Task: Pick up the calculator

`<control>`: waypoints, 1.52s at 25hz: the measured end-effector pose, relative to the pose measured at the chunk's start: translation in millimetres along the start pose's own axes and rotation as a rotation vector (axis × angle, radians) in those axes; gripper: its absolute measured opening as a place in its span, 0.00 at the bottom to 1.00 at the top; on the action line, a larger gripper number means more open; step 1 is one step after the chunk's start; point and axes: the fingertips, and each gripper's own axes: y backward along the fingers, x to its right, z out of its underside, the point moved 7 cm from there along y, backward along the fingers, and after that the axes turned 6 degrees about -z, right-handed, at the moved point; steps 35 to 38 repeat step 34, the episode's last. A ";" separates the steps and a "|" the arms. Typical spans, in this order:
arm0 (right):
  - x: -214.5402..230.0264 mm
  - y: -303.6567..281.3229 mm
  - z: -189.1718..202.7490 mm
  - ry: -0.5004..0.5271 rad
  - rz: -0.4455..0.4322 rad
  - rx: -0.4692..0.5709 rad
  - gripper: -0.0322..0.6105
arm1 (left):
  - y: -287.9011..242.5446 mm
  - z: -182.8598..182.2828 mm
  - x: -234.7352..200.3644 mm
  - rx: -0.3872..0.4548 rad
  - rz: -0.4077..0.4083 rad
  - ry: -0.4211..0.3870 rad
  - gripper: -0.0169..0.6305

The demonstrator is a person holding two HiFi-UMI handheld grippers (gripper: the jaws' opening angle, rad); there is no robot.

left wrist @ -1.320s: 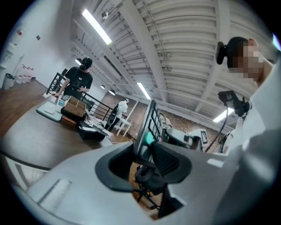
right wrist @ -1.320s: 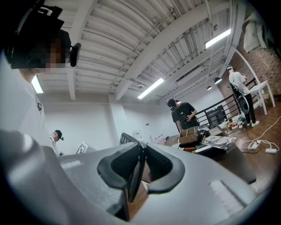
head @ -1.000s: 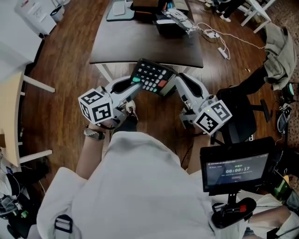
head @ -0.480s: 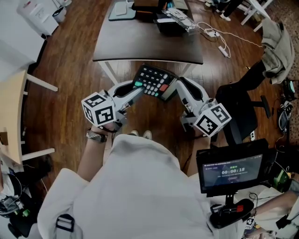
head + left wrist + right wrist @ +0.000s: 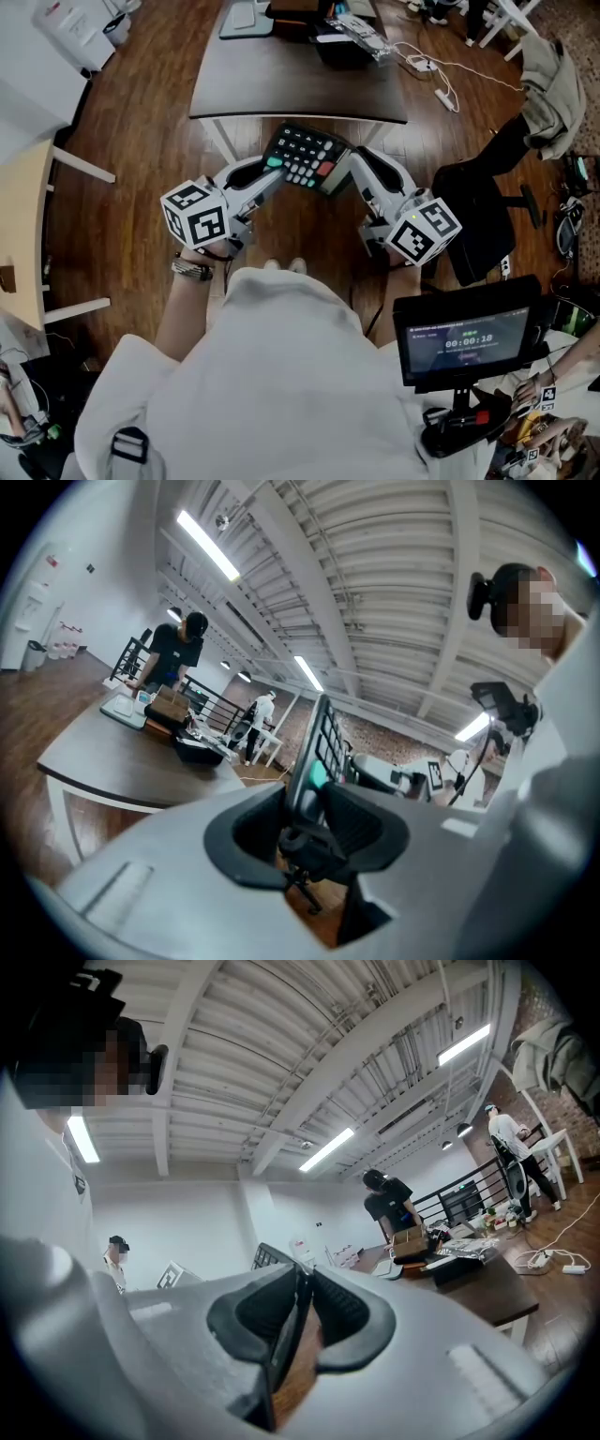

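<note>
Before the table (image 5: pixel 281 89), calculator (image 5: pixel 305 155) clamped in left hand-held gripper (image 5: pixel 276 172), right hand-held gripper (image 5: pixel 348 170) opening round it

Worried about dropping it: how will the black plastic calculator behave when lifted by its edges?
Probably stiff: the black plastic calculator shows no sag though gripped only at its edges. Likely light: a thin slab. Its narrow edge in the fingers of the left gripper might pivot or slip.
</note>
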 end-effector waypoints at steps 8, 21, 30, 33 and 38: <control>0.8 -1.0 1.1 -0.011 -0.008 -0.020 0.15 | 1.1 -1.0 -0.8 -0.008 -0.010 -0.001 0.25; -3.6 1.2 -1.5 0.020 0.008 -0.024 0.14 | -0.7 -1.9 -1.6 -0.006 0.016 -0.011 0.25; -3.9 1.8 -1.8 0.027 0.020 -0.021 0.14 | -2.7 -5.5 -2.6 -0.020 0.032 -0.026 0.25; -4.3 0.8 -3.1 0.036 0.017 -0.020 0.14 | -2.5 -8.0 -2.5 -0.016 0.033 -0.036 0.25; -4.5 0.6 -3.5 0.038 0.016 -0.019 0.14 | -2.4 -8.6 -2.4 -0.014 0.034 -0.038 0.25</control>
